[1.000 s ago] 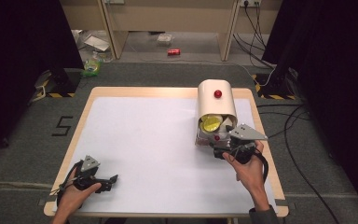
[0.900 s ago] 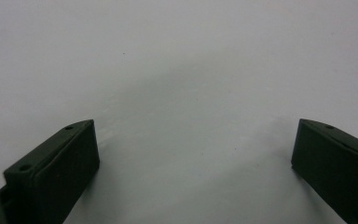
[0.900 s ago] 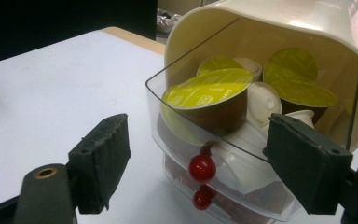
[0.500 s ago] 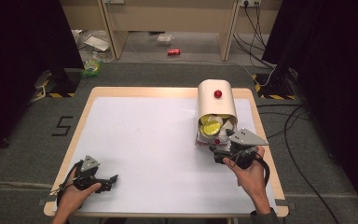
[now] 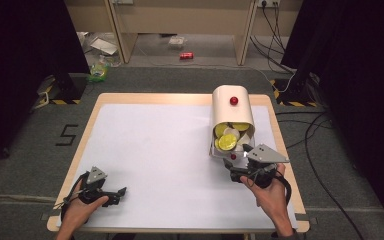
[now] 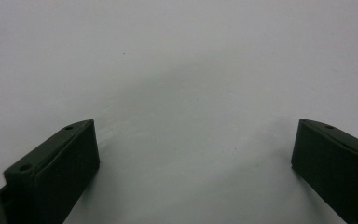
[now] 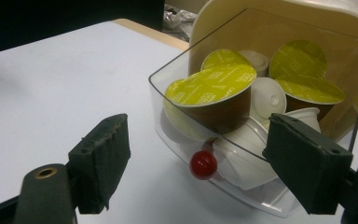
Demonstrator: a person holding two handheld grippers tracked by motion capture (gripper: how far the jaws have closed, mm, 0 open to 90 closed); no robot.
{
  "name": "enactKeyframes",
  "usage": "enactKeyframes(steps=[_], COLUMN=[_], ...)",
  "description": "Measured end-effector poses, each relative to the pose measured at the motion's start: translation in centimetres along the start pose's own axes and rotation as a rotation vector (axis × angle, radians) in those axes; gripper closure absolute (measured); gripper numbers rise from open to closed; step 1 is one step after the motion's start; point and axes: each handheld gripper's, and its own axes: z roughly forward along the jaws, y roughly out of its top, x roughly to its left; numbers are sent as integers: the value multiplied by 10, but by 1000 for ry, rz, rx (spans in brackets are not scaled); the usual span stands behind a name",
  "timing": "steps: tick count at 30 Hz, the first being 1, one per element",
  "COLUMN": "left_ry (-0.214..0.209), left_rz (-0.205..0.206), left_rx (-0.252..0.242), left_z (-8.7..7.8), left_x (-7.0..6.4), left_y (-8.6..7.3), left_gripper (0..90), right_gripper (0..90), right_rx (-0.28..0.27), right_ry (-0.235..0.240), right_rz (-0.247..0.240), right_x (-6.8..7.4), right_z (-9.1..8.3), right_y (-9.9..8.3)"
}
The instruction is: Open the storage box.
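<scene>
A cream bin with a red knob on top lies at the table's right side. Its clear drawer stands open and holds several yellow-lidded and white coffee capsules. My right gripper is open just in front of the drawer. In the right gripper view the drawer, the capsules and the drawer's small red knob sit between and just beyond the right gripper jaws, untouched. My left gripper rests open near the front left edge. In its own view, the left gripper has only white tabletop between its jaws.
The white table top has a wooden rim. The bin lies close to the right edge. Beyond the table are cables, a red can and litter on the dark floor, with wooden furniture legs at the back.
My right gripper has drawn back slightly toward the near edge, so the drawer's red knob now shows in front of it. The left gripper has stayed put.
</scene>
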Motion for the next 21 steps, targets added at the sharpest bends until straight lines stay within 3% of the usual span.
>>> enactKeyframes(steps=[21], left_ry=[0], left_rz=[0], left_rx=[0], left_z=[0], left_x=[0], left_y=[0], left_gripper=[0], right_gripper=[224], right_rx=[10], right_ry=[13], right_rz=[-15], right_x=[11], right_z=[-12], right_y=[-8])
